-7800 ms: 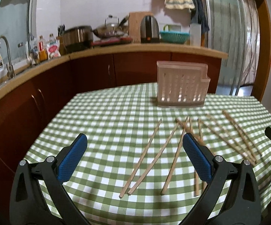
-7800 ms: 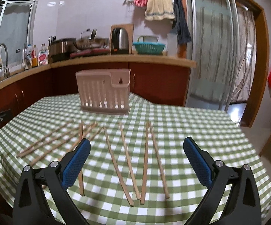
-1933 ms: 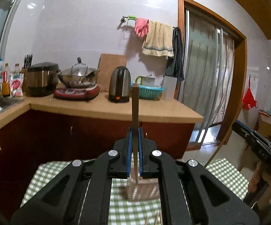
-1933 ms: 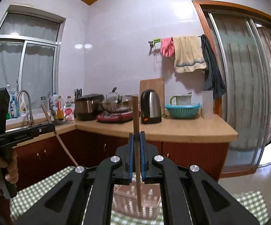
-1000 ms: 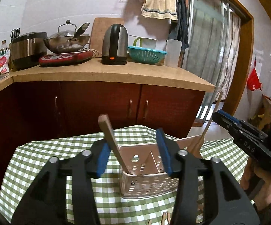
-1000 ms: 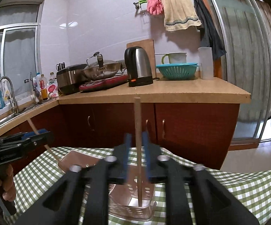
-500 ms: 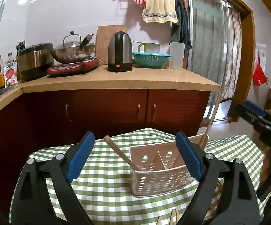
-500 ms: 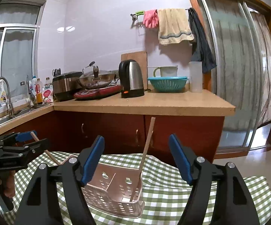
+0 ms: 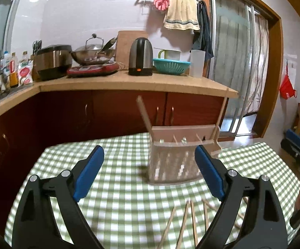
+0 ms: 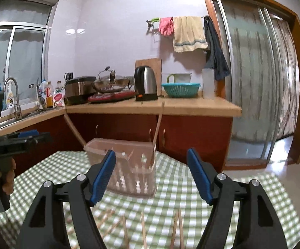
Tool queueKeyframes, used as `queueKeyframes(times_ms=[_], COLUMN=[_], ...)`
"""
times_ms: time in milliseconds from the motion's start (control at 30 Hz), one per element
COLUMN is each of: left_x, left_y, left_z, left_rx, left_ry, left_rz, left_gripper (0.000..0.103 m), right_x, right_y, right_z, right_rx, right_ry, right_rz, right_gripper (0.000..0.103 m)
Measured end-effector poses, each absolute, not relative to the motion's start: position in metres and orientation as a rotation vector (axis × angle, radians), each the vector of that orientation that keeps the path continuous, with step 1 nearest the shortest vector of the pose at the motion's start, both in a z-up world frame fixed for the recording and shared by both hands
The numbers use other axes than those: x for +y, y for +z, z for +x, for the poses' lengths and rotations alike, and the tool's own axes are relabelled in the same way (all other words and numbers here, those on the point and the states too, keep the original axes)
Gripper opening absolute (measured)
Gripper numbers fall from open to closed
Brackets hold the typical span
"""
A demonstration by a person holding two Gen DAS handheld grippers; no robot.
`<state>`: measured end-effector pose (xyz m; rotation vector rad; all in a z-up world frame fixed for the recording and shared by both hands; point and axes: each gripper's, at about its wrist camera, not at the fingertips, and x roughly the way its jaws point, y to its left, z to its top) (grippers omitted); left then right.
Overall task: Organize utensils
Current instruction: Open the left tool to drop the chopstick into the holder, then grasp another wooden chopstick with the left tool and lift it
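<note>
A pale plastic utensil holder stands on the green checked table; it also shows in the right wrist view. Two wooden chopsticks lean in it, one at its left end and one at its right end; the right wrist view shows them too. Several loose chopsticks lie on the cloth in front. My left gripper is open and empty, back from the holder. My right gripper is open and empty, also back from it.
The checked tablecloth covers the table. Behind it runs a wooden counter with a kettle, wok, rice cooker and teal basket. A glass sliding door is at the right. The other gripper shows at each view's edge.
Both grippers let go of their chopsticks, which now lean in the holder. Both have opened wide and pulled back and down, so the loose chopsticks on the cloth show again.
</note>
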<state>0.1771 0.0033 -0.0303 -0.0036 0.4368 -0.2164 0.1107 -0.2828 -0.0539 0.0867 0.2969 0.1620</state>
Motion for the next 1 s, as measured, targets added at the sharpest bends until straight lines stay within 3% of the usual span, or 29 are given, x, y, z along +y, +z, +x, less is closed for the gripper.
queueKeyframes(times_ms=[433, 1000], left_x=[0.025, 0.038], left_y=[-0.11, -0.17], left_z=[0.094, 0.063], left_rx=[0.543, 0.687], left_ry=[-0.148, -0.116], left_rz=[0.009, 0.022], left_gripper=[0.087, 0.079], right_x=[-0.276, -0.263], right_y=[-0.149, -0.213], right_z=[0.04, 0.022], right_rx=[0.456, 0.614], right_ry=[0.24, 0.292], right_rz=[0.048, -0.018], right_gripper=[0.042, 0.026])
